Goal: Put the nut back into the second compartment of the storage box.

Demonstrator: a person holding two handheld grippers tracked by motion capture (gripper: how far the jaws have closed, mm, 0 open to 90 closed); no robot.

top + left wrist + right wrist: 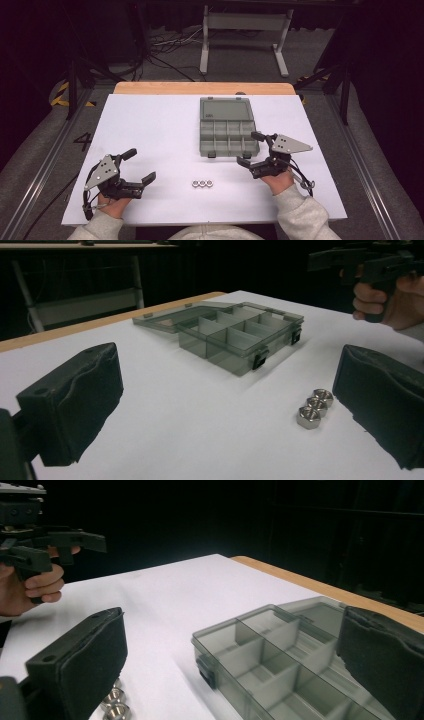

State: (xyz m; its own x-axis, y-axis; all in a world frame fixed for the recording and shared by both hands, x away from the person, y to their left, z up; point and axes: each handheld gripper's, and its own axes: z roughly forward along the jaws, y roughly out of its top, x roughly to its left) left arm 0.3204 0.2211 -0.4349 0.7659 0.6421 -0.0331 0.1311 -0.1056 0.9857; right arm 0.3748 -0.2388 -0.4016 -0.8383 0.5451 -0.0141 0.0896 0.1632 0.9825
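Note:
A grey plastic organiser box (228,131) lies open on the white table top, its lid flat behind it and its compartments bare (235,335) (280,665). Three metal nuts (202,184) sit in a short row in front of it (311,408) (116,705). My left gripper (139,165) is held open at the table's left front, well left of the nuts, with nothing between its jaws (225,410). My right gripper (250,149) is open beside the box's front right corner, holding nothing (235,665).
The white sheet (150,130) covers the table, with a wooden edge (200,88) at the far side. A metal stand (244,30) and cables lie on the floor behind. Dark rails run along both sides.

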